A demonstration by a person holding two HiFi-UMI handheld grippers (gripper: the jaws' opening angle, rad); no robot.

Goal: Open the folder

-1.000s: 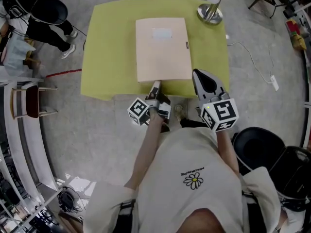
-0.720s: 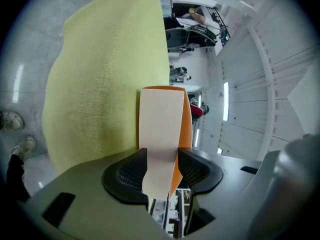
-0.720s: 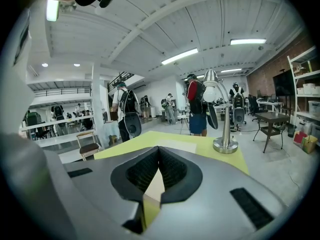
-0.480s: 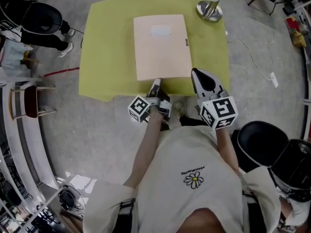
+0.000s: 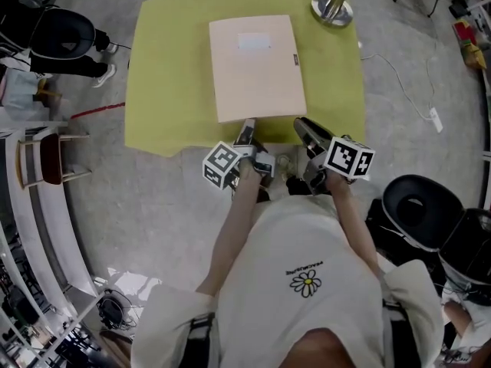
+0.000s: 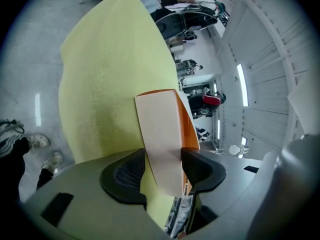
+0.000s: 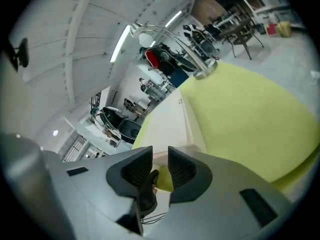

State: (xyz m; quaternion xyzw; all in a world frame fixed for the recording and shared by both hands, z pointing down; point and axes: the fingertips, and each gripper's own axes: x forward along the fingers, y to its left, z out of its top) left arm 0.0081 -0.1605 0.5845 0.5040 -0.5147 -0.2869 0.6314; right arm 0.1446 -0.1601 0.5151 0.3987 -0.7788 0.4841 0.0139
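A beige folder (image 5: pixel 257 67) lies shut on the yellow-green table (image 5: pixel 169 75). My left gripper (image 5: pixel 247 133) sits at the middle of its near edge. In the left gripper view the folder's near edge (image 6: pixel 160 129) lies between the jaws, with an orange layer beside it; the jaws are opening around it (image 6: pixel 162 166). My right gripper (image 5: pixel 303 129) hangs just off the table's near edge, below the folder's near right corner. Seen from the right gripper (image 7: pixel 161 169), its jaws stand a narrow gap apart with nothing in them, aimed at the folder (image 7: pixel 170 119).
A lamp with a round metal base (image 5: pixel 332 8) stands at the table's far right corner. Black chairs are on the floor at the right (image 5: pixel 414 209) and far left (image 5: pixel 61 33). A white cable (image 5: pixel 399 90) trails right of the table.
My right gripper has dropped and rolled over, from raised above the table's near edge to level with it. The left gripper has stayed at the folder's near edge.
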